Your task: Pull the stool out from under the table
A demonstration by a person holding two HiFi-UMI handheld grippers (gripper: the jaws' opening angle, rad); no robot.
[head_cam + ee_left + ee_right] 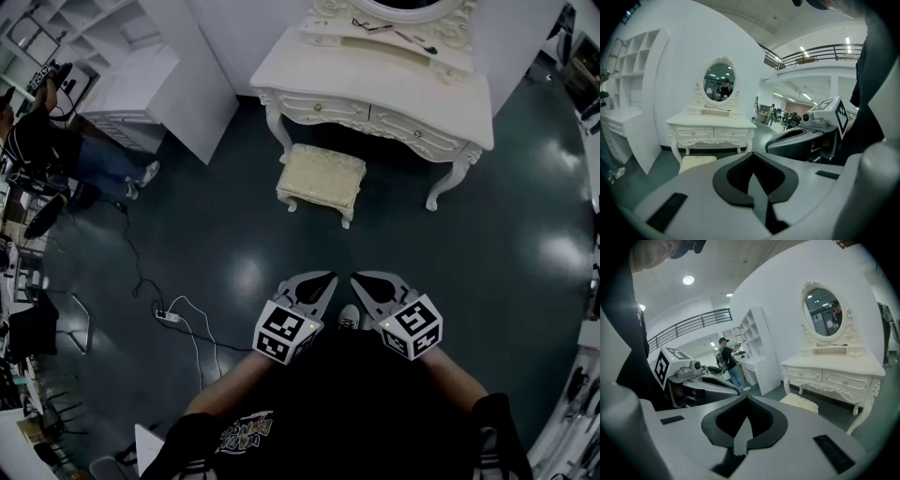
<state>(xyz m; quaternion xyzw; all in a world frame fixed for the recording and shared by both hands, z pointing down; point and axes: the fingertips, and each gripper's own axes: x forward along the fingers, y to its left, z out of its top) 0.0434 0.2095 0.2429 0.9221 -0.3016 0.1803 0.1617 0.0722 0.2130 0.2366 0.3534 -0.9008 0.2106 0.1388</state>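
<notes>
A cream upholstered stool [322, 179] with white legs stands on the dark floor just in front of the ornate white dressing table [375, 84], mostly out from under it. It also shows in the left gripper view as the stool [697, 162] and in the right gripper view as the stool [800, 402]. Both grippers hang close to my body, well short of the stool. My left gripper [322, 280] is shut and holds nothing. My right gripper [361, 279] is shut and empty too. They sit side by side, tips nearly touching.
A white shelving unit [141, 66] stands at the back left. A person [56, 150] stands by it. A power strip with a white cable [173, 319] lies on the floor to my left. An oval mirror [719, 83] tops the table.
</notes>
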